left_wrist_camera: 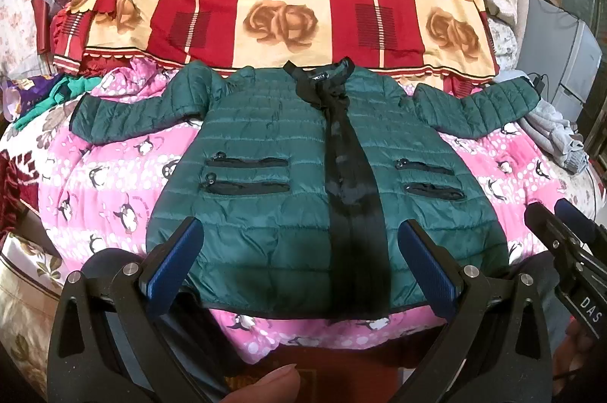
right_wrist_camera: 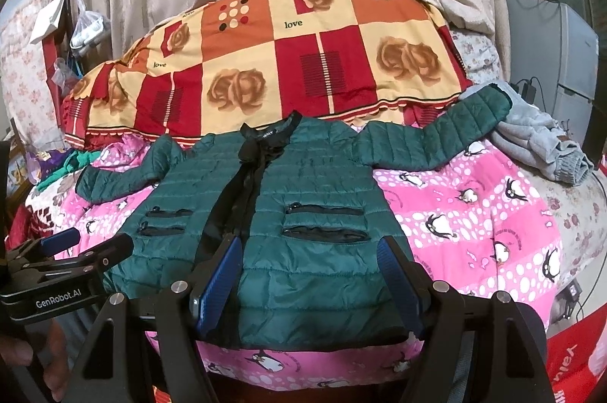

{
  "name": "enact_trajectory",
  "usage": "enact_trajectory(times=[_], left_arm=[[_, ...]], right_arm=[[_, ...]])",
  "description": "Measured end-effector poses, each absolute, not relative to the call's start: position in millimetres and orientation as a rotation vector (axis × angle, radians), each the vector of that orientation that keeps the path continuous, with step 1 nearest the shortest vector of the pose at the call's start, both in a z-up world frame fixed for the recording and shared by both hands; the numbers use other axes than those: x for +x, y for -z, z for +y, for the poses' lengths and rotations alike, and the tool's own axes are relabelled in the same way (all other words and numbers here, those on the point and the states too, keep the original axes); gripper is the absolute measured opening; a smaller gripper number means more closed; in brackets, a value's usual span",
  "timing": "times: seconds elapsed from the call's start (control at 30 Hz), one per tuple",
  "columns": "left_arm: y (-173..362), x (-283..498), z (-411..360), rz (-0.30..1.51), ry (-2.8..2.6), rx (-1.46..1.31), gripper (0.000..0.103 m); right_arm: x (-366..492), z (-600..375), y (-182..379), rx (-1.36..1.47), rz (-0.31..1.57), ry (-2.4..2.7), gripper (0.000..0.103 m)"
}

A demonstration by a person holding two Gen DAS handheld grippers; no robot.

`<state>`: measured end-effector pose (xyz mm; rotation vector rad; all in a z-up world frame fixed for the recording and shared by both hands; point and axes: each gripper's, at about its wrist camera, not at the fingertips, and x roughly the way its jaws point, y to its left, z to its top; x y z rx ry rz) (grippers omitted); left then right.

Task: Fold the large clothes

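Because you have both grippers parked at the near hem with nothing in them, the green quilted jacket (left_wrist_camera: 265, 152) lies fully spread ahead of the jaws, front up, collar at the far end, which is how you want a large garment before any fold. Your left gripper (left_wrist_camera: 299, 264) stands with its jaws wide, the blue pads apart over the lower hem and pressing on nothing; the black placket strip (left_wrist_camera: 347, 183) runs away from you between those jaws, nearer the right-hand one. Your right gripper (right_wrist_camera: 311, 279) is likewise wide and empty, its jaws framing the jacket's lower right panel just below the two zipped pockets.

Both sleeves lie stretched outward, well beyond either jaw: the left sleeve (left_wrist_camera: 125, 116) across the pink penguin blanket (left_wrist_camera: 114, 183), the right sleeve (right_wrist_camera: 436, 133) reaching to a grey garment (right_wrist_camera: 542, 145) at the bed's edge. That spread leaves each sleeve free to be drawn inward. Judging from this, folding has not begun; a sleeve looks like the sensible first grab.
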<state>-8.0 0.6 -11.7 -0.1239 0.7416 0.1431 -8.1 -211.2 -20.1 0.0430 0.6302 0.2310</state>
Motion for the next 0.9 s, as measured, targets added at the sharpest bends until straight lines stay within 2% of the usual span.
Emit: enact_trajectory(times=[0.9], left_arm=[[18.3, -3.8, -4.5, 0.795, -0.113, -0.135, 0.103]], right_arm=[[-13.0, -209.0, 27.8, 0.051, 0.647, -0.236, 0.071]])
